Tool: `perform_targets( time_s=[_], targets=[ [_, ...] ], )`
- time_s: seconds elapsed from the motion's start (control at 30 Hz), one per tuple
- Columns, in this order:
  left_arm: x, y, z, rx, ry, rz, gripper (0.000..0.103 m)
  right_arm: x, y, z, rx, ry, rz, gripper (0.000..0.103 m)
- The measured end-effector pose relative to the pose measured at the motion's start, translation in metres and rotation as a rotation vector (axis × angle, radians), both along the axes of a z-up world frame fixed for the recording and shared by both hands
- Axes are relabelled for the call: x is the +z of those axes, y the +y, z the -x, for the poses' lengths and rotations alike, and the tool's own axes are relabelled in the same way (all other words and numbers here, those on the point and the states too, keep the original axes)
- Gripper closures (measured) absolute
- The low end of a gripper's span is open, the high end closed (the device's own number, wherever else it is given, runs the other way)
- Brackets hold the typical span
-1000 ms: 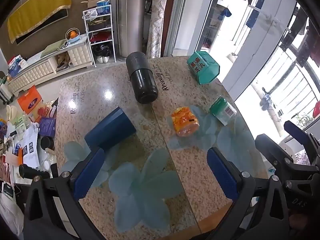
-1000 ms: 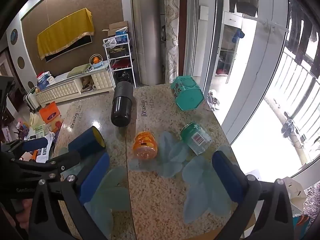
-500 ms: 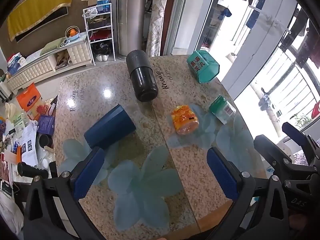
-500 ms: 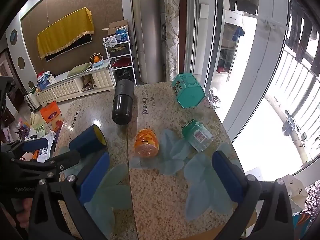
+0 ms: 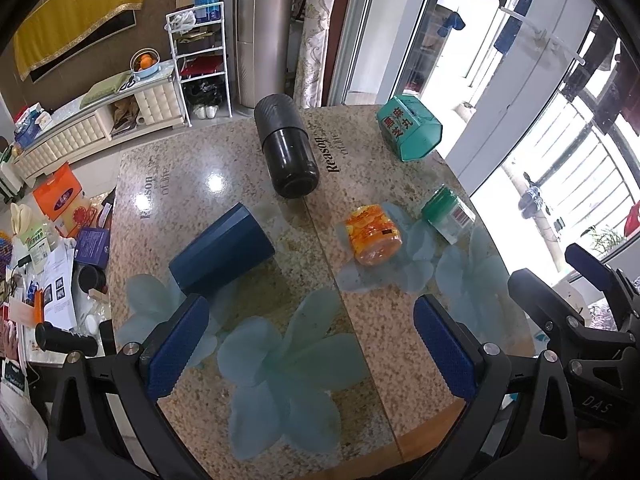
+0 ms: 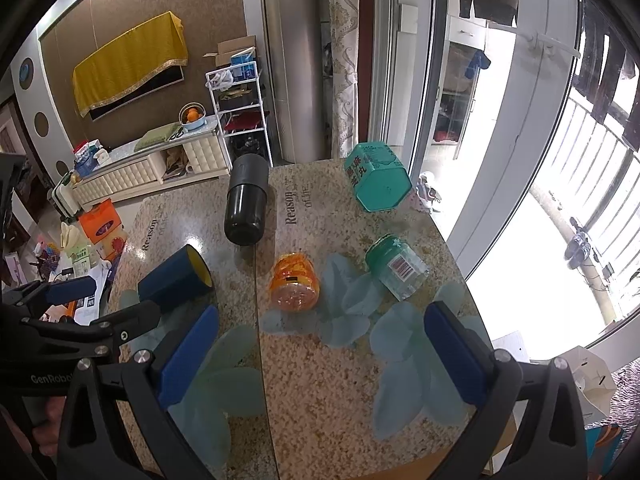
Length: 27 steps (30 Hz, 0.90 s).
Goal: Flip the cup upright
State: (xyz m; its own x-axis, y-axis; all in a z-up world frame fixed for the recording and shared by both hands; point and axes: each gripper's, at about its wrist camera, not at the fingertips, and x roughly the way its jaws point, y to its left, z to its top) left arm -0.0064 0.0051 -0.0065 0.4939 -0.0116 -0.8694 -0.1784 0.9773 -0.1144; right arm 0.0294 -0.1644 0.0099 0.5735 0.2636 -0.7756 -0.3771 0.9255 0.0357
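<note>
Faceted navy cup [image 5: 222, 254] on its side, speckled granite table [image 5: 256, 184]; left gripper [image 5: 310, 346], right gripper [image 6: 320, 354] spread

A black flask [image 5: 287, 151] lies on its side near the far end of the speckled stone table [image 5: 372, 344], beside the printed word "Reason". A green hexagonal tin [image 5: 408, 128] rests at the far right corner. Nearer, an orange jar [image 5: 373, 234] lies tipped over, and just beside it a clear jar with a green lid [image 5: 448, 216] lies on its side too. Beyond the table stand a white wire shelf [image 6: 240, 108] and a low cream cabinet [image 6: 152, 168] bearing a bowl of oranges [image 6: 192, 116].
</note>
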Motion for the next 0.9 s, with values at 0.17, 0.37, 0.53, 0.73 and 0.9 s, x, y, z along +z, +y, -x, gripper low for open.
perform_targets(
  time_s=[0.17,0.37,0.53,0.73,0.9],
  targets=[
    [-0.002,0.001,0.0,-0.004,0.006,0.011,0.0,0.0,0.0,0.0,-0.001,0.001,0.0,0.0],
    [-0.006,-0.001,-0.002,-0.014,0.014,0.017,0.0,-0.001,-0.001,0.0,-0.006,0.009,-0.001,0.0],
    [-0.011,-0.004,-0.003,-0.032,0.026,0.018,0.0,-0.001,-0.002,-0.002,-0.005,0.02,-0.012,0.0],
    [-0.02,-0.002,-0.009,-0.022,0.054,0.048,0.0,0.002,-0.005,-0.009,0.003,0.03,-0.006,0.0],
    [-0.028,-0.002,-0.012,0.005,0.076,0.061,0.0,-0.009,-0.007,-0.028,0.045,0.084,0.031,0.0]
  ],
)
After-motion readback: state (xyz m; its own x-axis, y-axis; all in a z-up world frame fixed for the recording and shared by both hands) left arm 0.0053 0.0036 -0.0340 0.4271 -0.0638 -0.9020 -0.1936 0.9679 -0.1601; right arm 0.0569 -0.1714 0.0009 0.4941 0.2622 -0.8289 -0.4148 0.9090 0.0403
